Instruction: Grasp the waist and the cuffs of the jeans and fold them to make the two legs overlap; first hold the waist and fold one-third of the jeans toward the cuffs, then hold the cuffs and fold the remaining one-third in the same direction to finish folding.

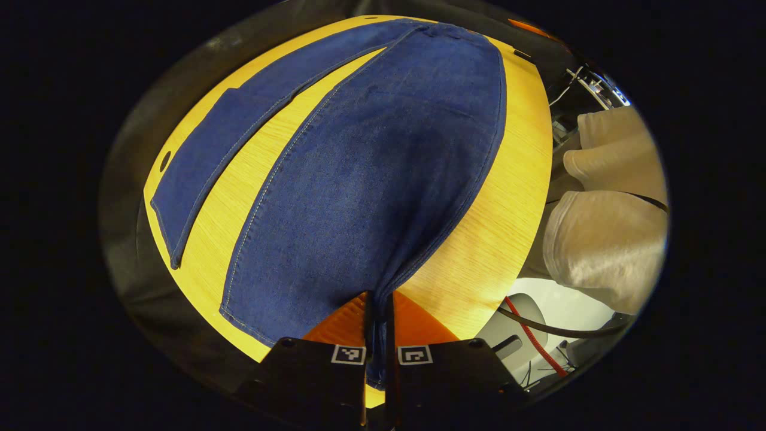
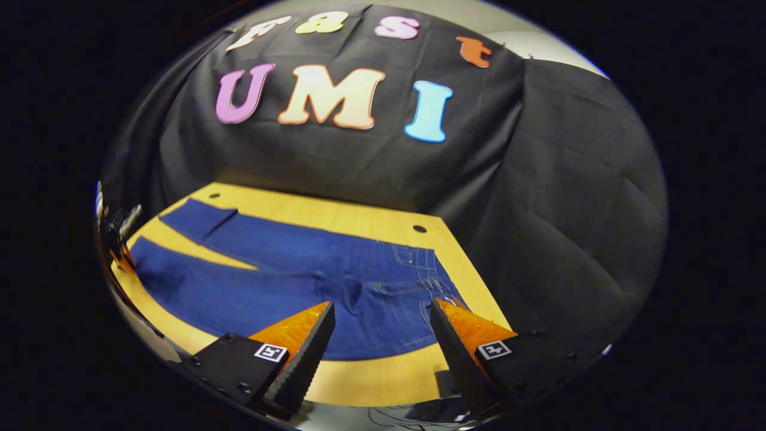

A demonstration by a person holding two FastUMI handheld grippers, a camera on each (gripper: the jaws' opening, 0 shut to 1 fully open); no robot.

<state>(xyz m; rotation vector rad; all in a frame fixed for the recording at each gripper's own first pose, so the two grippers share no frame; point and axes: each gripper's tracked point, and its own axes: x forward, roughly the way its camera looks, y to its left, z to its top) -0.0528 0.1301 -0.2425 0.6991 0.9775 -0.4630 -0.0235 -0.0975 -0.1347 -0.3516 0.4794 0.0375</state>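
in the left gripper view, the far leg of the jeans lies flat along the left side of the yellow wooden worktop, a bare strip of wood between it and the near leg. the near leg runs down the middle to the left claw, which is clenched on a gathered fold of denim at its cuff end. at the right edge, a person's pale sleeves hang beyond the worktop.

in the right gripper view, the jeans lie spread across the worktop, cuffs at left, waist at right. the right claw is released, fingers spread wide, hovering by the waist end and gripping nothing.
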